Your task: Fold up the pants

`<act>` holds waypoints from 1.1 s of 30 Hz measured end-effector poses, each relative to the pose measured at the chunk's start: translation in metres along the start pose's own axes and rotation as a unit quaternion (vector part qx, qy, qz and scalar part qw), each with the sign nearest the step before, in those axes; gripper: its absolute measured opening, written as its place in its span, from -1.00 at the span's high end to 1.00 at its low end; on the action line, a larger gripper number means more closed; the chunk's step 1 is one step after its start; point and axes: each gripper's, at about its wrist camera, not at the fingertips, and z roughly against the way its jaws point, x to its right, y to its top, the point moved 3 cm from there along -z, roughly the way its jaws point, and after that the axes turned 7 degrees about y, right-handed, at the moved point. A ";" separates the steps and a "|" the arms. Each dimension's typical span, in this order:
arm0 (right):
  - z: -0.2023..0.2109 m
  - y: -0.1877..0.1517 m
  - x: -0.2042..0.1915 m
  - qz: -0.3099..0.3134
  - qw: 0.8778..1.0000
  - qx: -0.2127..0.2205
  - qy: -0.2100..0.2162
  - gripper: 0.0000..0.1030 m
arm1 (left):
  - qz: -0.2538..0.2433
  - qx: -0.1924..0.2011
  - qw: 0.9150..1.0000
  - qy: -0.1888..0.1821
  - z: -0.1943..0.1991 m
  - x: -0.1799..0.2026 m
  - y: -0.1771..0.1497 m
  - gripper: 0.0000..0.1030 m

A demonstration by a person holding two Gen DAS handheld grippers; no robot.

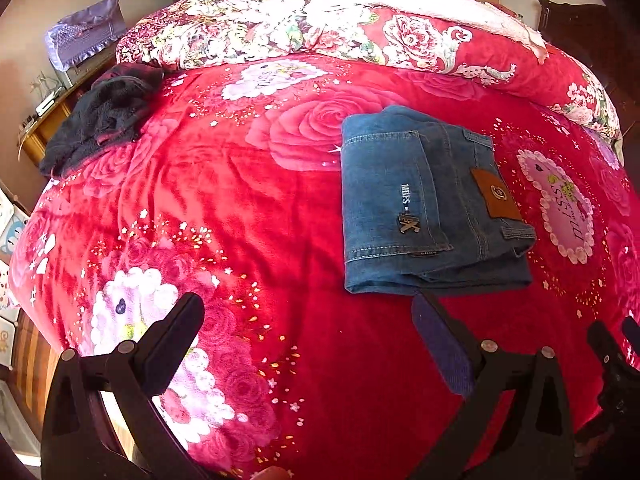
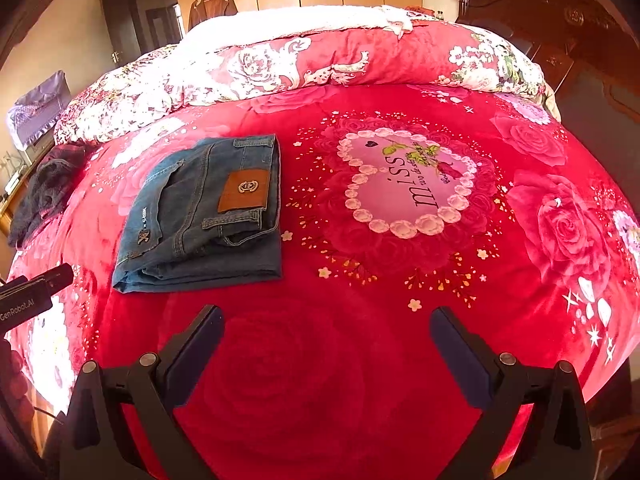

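Observation:
A pair of blue jeans (image 1: 424, 208) lies folded into a compact rectangle on the red floral blanket (image 1: 248, 208), back pocket and brown leather patch facing up. In the right wrist view the jeans (image 2: 204, 216) lie left of centre, on the same blanket (image 2: 360, 360). My left gripper (image 1: 308, 312) is open above the blanket, its right finger near the jeans' front edge, nothing between the fingers. My right gripper (image 2: 326, 322) is open too, holding nothing, just right of and nearer than the jeans. The left gripper's body (image 2: 32, 292) shows at the left edge.
A dark fleece garment (image 1: 100, 120) lies crumpled at the bed's far left. A rolled floral quilt (image 1: 320, 32) and a white blanket (image 2: 300, 20) run along the far side. A dark wooden headboard (image 2: 560, 32) stands at right, wardrobes behind, a covered appliance (image 1: 84, 32) at left.

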 end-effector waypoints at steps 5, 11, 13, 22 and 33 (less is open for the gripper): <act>0.001 0.001 -0.001 0.012 1.000 0.003 -0.009 -1.00 | -0.014 -0.003 1.000 -0.005 -0.001 0.009 -0.003 -1.00; 0.000 0.004 0.001 0.024 0.999 0.004 -0.022 -1.00 | -0.020 -0.003 1.000 -0.017 0.005 0.016 -0.006 -1.00; 0.001 0.006 0.002 0.027 0.999 0.004 -0.024 -1.00 | -0.021 -0.002 1.000 -0.020 0.007 0.018 -0.008 -1.00; 0.003 0.022 0.009 0.044 0.998 0.001 -0.034 -1.00 | -0.032 0.014 0.999 -0.037 0.023 0.029 -0.011 -1.00; 0.003 0.022 0.011 0.039 0.999 -0.001 -0.031 -1.00 | -0.041 0.030 0.996 -0.071 0.037 0.038 -0.010 -1.00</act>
